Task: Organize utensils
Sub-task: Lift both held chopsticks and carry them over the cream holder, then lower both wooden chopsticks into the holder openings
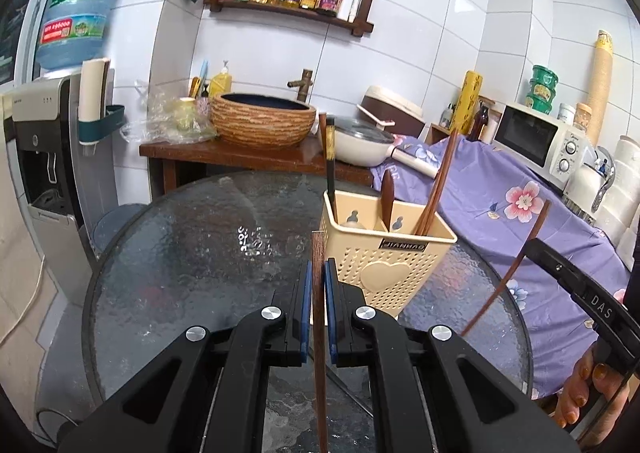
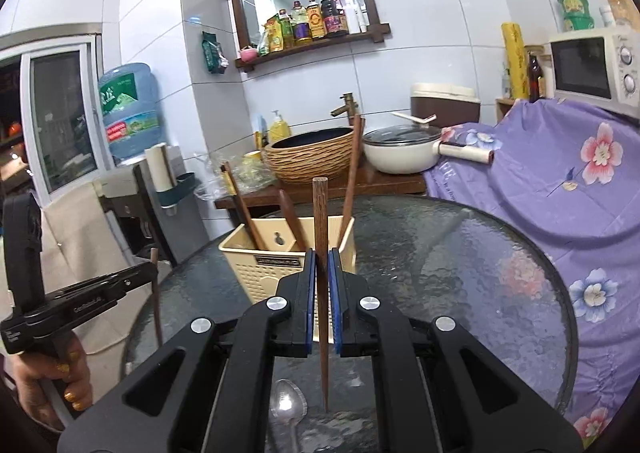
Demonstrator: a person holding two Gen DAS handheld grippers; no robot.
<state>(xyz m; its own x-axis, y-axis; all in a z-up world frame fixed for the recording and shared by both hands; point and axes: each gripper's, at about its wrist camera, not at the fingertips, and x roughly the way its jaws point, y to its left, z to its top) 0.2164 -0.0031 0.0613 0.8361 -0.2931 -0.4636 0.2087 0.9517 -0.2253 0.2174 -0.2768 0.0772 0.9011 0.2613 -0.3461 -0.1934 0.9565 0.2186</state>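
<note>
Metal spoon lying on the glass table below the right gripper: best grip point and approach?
Grip the spoon on its thin handle, just behind the bowl, coming from above with the fingers either side of the handle. It lies flat on the glass table, bowl pointing away, so only the narrow handle gives the pads purchase. The right gripper first has to drop its chopstick.

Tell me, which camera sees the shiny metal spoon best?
The right wrist view. The spoon lies on the glass table beneath the right claw, its bowl in plain sight. In the left wrist view no spoon can be made out.
</note>
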